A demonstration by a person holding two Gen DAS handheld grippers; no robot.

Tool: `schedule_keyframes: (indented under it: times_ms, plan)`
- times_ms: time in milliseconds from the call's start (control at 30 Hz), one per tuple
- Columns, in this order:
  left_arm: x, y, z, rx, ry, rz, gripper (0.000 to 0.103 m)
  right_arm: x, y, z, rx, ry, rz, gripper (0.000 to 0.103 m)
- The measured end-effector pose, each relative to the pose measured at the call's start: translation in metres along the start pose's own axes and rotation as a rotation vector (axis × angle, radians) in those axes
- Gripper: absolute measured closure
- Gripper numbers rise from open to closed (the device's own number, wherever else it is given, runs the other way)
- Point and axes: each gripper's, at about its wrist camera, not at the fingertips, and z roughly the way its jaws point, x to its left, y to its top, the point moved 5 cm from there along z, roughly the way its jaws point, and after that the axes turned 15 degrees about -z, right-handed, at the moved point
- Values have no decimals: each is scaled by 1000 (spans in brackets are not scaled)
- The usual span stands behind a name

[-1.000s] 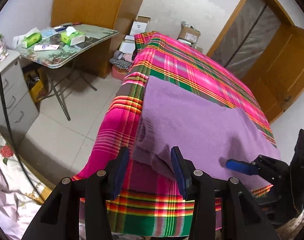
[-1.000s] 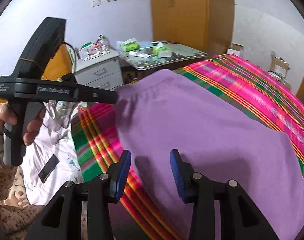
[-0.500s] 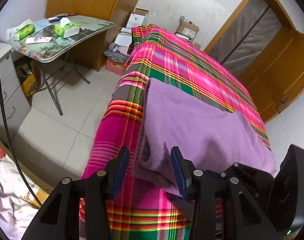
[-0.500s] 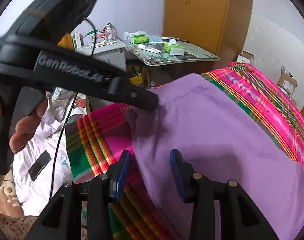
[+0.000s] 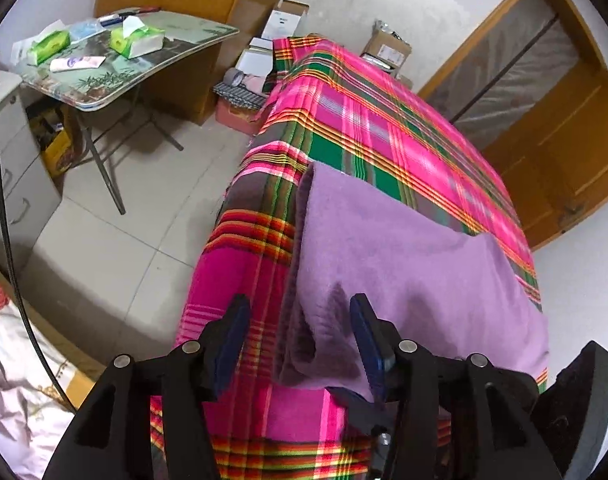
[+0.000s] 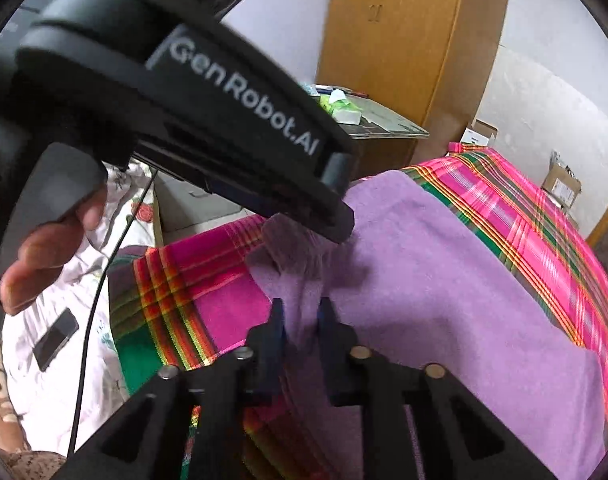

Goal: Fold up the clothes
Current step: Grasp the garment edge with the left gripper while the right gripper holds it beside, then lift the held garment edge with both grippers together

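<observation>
A purple garment (image 5: 403, 264) lies folded flat on a bed with a pink and green plaid cover (image 5: 367, 120), near the bed's front left corner. My left gripper (image 5: 300, 340) is open, and the garment's near corner bulges up between its blue pads. In the right wrist view the left gripper (image 6: 335, 228) reaches in from the upper left, held by a hand (image 6: 44, 260), its tip over the garment (image 6: 443, 280). My right gripper (image 6: 302, 332) is shut on a raised pinch of the garment's near edge. Its black body shows low in the left wrist view, right gripper fingertips hidden.
A folding table (image 5: 152, 76) with tissue packs stands left of the bed, beside a grey drawer cabinet (image 5: 8, 160). Cardboard boxes (image 5: 387, 46) sit at the far wall. A wooden door (image 5: 563, 140) is at right. A phone (image 6: 56, 338) lies on floral bedding.
My right gripper went from open above the garment to shut on its near edge. The left gripper came closer over the garment's corner and stayed open.
</observation>
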Motion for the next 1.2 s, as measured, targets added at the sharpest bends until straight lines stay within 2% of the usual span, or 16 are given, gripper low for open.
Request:
schedule_keyframes:
  times_ms: [100,433,767,800,867,967,1067,1200]
  plan:
    - [0,2,4,22,-20,-17,49,-4,-1,-8,-40,7,27,96]
    - [-5,5,18,171,-185,-124,49,-3,2,-31,-161,38,66,96]
    - [-25,7,33,266,-191,-112,51,-10,-1,-45,-229,56,97,96]
    - [-27,8,32,264,-192,-108,52,-9,-1,-48,-236,58,102,96]
    - [-28,10,29,254,-191,-104,64,-9,-2,-52,-247,59,109,96]
    - [-30,9,21,229,-190,-101,72,-9,-3,-58,-263,64,124,96]
    - [-32,8,13,202,-189,-98,76,-7,-3,-63,-280,70,125,96]
    - [-37,8,3,171,-172,-78,76,-5,-5,-73,-309,73,131,96]
